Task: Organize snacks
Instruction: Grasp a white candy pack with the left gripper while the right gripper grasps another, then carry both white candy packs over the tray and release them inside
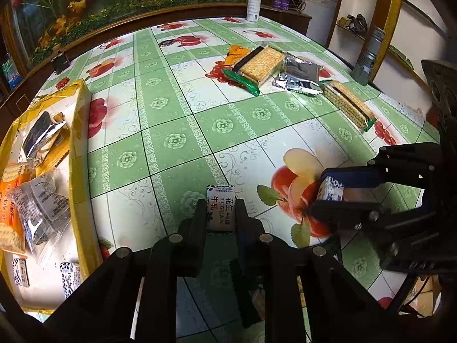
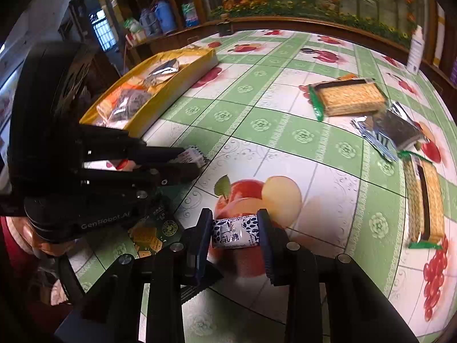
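Left gripper (image 1: 220, 214) is clamped on a nougat candy (image 1: 220, 210), long axis along the fingers. Right gripper (image 2: 234, 233) grips a second nougat candy (image 2: 235, 233), held crosswise.

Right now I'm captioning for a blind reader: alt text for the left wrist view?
The left tongs grip a small white nougat candy above a green fruit-print tablecloth. A yellow snack tray sits left; the right tongs hold another candy.
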`<state>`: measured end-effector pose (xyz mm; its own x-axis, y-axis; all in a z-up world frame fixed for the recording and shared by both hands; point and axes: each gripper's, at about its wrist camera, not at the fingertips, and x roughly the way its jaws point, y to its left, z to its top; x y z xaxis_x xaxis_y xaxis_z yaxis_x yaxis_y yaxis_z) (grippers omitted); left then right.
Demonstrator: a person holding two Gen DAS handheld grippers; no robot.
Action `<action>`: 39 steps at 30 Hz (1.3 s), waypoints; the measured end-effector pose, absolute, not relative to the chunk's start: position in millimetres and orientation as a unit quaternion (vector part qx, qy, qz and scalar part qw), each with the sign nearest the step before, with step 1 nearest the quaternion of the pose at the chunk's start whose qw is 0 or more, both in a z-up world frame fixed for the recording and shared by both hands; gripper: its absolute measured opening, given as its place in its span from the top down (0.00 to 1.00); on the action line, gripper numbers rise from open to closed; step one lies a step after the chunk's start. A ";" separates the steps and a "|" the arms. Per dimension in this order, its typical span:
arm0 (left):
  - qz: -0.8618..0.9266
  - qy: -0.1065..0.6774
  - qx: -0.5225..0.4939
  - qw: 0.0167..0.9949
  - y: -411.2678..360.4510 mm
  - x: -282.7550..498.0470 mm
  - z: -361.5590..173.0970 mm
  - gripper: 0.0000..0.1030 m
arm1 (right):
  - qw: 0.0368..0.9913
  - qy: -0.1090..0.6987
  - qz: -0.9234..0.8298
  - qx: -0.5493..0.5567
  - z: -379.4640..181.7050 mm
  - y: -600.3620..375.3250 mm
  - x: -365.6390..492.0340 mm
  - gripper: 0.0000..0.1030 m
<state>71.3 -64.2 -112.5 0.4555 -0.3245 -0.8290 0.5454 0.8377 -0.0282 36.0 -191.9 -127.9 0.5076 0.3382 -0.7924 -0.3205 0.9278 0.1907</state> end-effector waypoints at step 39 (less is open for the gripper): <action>0.090 0.371 0.026 0.924 85.4 77.9 -54.5 0.85 | 0.855 0.398 0.320 0.086 -61.6 -82.3 92.5 0.69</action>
<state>77.9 85.4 -54.5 0.7086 0.1860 -0.6807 -0.1470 0.9824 0.1155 92.5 -82.3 -61.6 0.4785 0.6156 -0.6261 -0.4781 0.7808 0.4024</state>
